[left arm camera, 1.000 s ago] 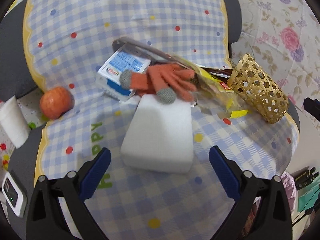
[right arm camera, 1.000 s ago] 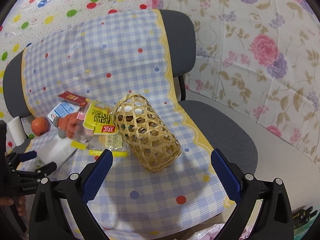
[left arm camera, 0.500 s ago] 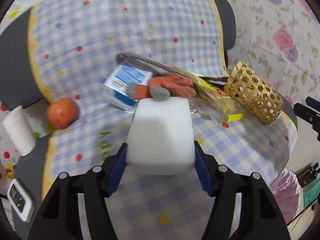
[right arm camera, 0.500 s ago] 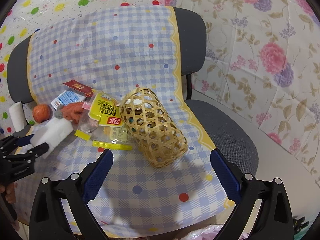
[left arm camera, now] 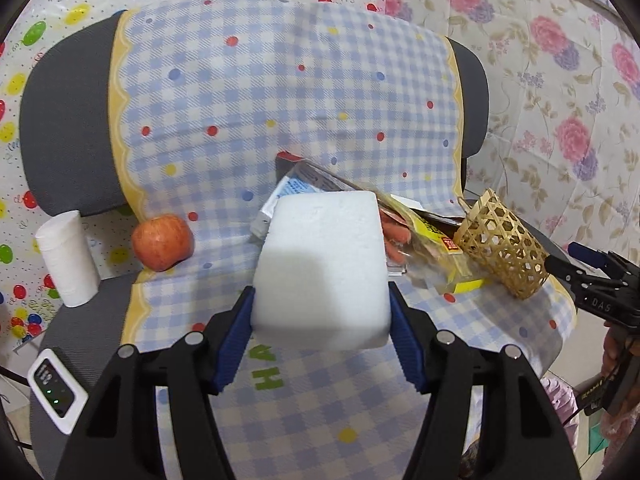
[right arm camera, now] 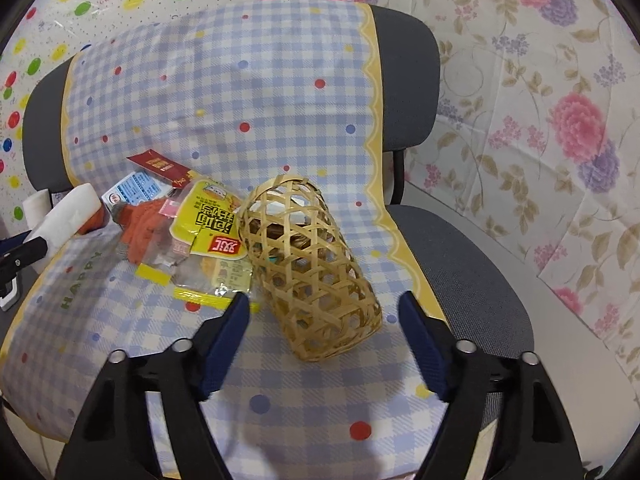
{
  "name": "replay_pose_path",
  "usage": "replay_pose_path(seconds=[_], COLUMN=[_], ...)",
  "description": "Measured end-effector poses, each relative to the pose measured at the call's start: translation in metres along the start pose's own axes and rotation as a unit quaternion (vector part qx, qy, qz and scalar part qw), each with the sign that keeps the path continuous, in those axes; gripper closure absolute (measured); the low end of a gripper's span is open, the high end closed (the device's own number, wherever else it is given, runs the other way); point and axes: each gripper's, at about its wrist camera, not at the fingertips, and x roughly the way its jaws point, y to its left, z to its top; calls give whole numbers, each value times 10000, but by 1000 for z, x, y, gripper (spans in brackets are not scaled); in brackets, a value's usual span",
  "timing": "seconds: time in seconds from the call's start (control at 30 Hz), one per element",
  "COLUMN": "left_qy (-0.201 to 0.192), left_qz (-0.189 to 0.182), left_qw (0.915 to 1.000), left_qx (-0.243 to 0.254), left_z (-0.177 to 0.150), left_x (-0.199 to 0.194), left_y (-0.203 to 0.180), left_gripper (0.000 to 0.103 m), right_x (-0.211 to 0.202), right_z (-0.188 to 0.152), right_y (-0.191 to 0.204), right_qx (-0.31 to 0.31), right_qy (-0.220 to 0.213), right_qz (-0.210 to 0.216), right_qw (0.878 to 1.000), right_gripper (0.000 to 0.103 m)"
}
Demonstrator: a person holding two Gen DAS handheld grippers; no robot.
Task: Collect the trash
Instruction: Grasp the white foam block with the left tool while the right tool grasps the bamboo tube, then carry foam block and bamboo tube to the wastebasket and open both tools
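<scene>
My left gripper [left arm camera: 322, 340] is shut on a white foam block [left arm camera: 324, 264] and holds it lifted above the checked cloth [left arm camera: 280, 400] on the chair seat; the block also shows in the right wrist view [right arm camera: 66, 216]. A woven bamboo basket [right arm camera: 308, 268] lies on its side with some scraps inside. My right gripper [right arm camera: 324, 344] is open, its jaws astride the basket's closed end without touching it. Next to the basket's mouth lie a yellow noodle wrapper [right arm camera: 208, 224], an orange glove [right arm camera: 140, 224], a blue-white carton [right arm camera: 134, 190] and a red packet [right arm camera: 160, 166].
An apple [left arm camera: 162, 242] sits at the seat's left edge beside a white paper roll [left arm camera: 66, 252]. A small white device [left arm camera: 56, 390] lies at the front left. Floral and dotted sheets cover the walls behind the grey chair [right arm camera: 460, 264].
My left gripper closed on the foam block and raised it off the cloth. My right gripper moved in closer to the basket's end.
</scene>
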Motion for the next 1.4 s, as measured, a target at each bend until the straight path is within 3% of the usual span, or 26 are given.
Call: replay_pose_path(seconds=[0.03, 0.63, 0.77, 1.0, 1.4], left_qy=[19, 227, 265, 214, -143], left_qz=[-9, 90, 98, -6, -441], left_qw=[10000, 9995, 9995, 9997, 9988], left_qx=[18, 202, 172, 118, 146], left_z=[1, 14, 13, 10, 3], left_x=[4, 50, 55, 45, -6], left_y=[-3, -31, -30, -31, -48], left_gripper=[41, 40, 40, 40, 40], right_x=[3, 81, 85, 43, -51], right_z=[1, 25, 25, 25, 10], right_y=[-1, 13, 17, 9, 10], right_qx=[-32, -715, -835, -263, 509], right_qy=[-16, 492, 577, 204, -412], right_qz=[29, 434, 347, 320, 374], right_qw=[10000, 9953, 9942, 9989, 9972], right_gripper=[16, 16, 22, 25, 26])
